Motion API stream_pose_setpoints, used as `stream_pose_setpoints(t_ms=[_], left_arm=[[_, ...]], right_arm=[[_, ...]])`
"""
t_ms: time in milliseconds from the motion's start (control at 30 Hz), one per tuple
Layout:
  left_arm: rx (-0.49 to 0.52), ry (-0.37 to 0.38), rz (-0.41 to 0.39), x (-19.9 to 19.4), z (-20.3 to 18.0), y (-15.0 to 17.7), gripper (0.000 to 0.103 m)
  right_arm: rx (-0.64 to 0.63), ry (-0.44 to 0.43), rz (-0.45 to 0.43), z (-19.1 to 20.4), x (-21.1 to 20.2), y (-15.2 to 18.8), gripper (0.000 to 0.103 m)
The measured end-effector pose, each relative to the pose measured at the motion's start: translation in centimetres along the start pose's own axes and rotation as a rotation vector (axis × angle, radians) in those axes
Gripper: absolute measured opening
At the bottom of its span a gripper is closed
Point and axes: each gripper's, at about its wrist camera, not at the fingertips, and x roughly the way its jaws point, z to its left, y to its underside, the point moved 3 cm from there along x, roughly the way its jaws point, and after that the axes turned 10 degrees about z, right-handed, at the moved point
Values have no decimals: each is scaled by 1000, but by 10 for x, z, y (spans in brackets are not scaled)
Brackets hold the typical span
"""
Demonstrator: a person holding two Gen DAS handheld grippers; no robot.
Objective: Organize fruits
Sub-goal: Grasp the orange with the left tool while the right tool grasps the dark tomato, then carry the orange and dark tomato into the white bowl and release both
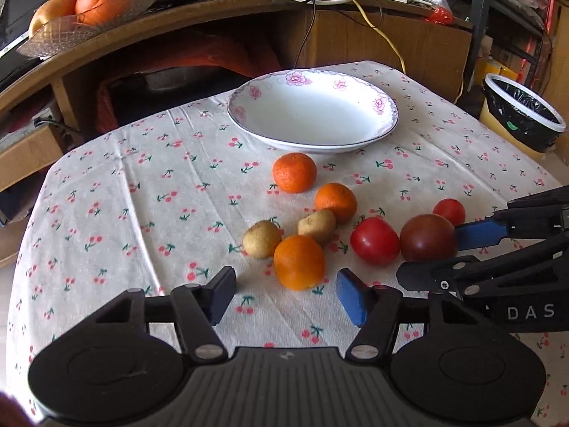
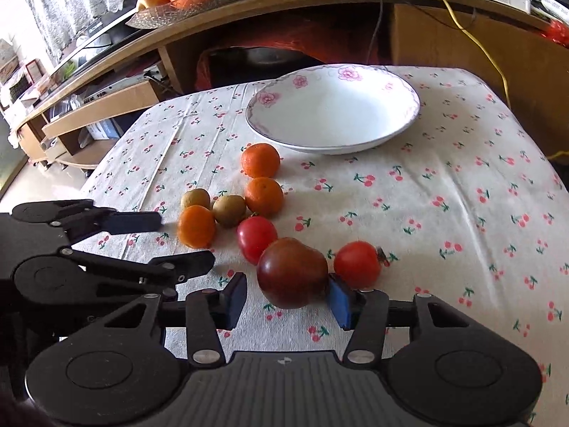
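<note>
A white flowered plate stands at the back of the cherry-print table. In front of it lie three oranges, two small brown potato-like pieces and three tomatoes. My left gripper is open, and the nearest orange sits just ahead between its fingers, untouched. My right gripper straddles the dark red tomato. Its right blue pad meets the skin, while a small gap shows at the left pad. Bright red tomatoes flank the dark one.
Two more oranges lie between the plate and the cluster. A glass bowl of oranges sits on the wooden desk behind, among cables. A lined bin stands off the table's right side. The cloth drops off at the left edge.
</note>
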Motion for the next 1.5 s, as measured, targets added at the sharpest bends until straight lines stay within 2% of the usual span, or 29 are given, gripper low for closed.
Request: stream_pose_setpoints(t_ms=[133, 200, 300, 400, 833, 967, 1233, 1500], left_arm=[[-8, 27, -3, 0, -1, -5, 59], [-4, 40, 0, 0, -2, -6, 53], [-12, 55, 1, -2, -3, -4, 49], [-16, 73, -2, -2, -4, -4, 48], [3, 34, -18, 4, -7, -10, 47], [8, 20, -15, 2, -7, -9, 38], [3, 45, 1, -5, -7, -6, 38], [-7, 46, -21, -14, -9, -15, 37]], right_arm=[[12, -9, 0, -5, 0, -3, 38], [24, -21, -4, -8, 1, -4, 36], [14, -25, -11, -7, 0, -4, 36], [7, -28, -13, -8, 0, -3, 35], [-3, -33, -24, -8, 2, -6, 38], [-16, -16, -14, -6, 2, -6, 36], [-15, -22, -4, -4, -1, -4, 35], [-14, -31, -27, 1, -9, -7, 35]])
